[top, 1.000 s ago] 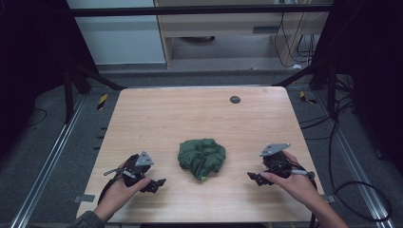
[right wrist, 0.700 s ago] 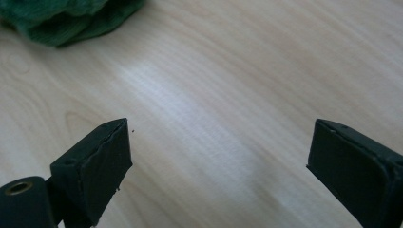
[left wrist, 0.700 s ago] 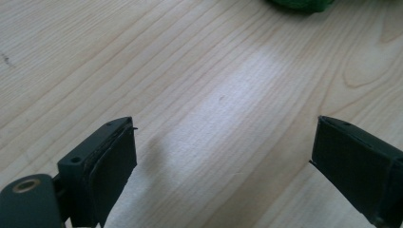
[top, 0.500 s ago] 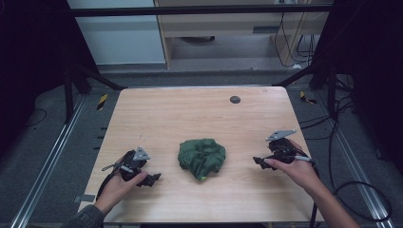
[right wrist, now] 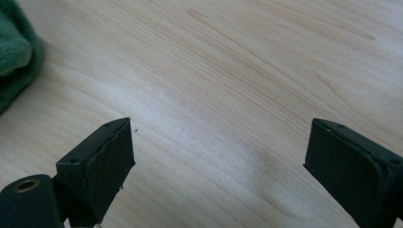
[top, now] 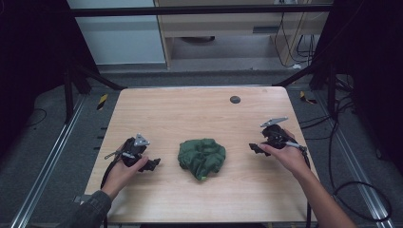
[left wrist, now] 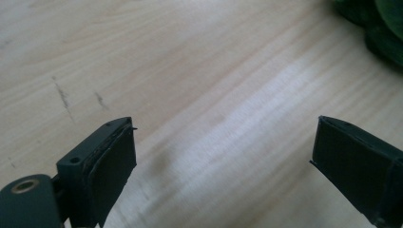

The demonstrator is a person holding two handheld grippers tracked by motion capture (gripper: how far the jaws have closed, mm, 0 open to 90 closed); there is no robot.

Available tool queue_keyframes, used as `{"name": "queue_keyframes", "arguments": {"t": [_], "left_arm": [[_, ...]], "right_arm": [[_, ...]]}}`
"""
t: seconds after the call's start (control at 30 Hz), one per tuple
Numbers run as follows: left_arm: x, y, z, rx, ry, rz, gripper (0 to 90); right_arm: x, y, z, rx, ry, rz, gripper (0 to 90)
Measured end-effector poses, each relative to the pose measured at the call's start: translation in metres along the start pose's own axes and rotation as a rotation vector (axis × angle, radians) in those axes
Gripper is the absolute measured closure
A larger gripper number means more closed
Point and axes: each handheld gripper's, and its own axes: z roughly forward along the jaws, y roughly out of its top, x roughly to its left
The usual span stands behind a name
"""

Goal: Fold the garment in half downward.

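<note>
The worktop [top: 157, 109] is seen from the high view, with a crumpled green cloth [top: 202, 157] lying near the middle of its front half. The left tool [top: 151, 165] is held just left of the cloth and the right tool [top: 255, 148] well to the right of it; both are wide open and nothing is gripped. If only a top fold is pinched, the cloth could probably slip out or stay bunched. A small dark disc [top: 235, 99] far behind the cloth is given by the high view, while fine scratches [left wrist: 64, 97] are given by the left gripper view
</note>
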Motion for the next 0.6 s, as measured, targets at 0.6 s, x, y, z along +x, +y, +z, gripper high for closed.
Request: {"name": "queue_keyframes", "arguments": {"t": [0.6], "left_arm": [[0.034,0.002,0.029,-0.057,0.084,-0.119,6.9]], "right_arm": [[-0.013,0.015,0.036,-0.013,-0.099,0.095,10.3]]}}
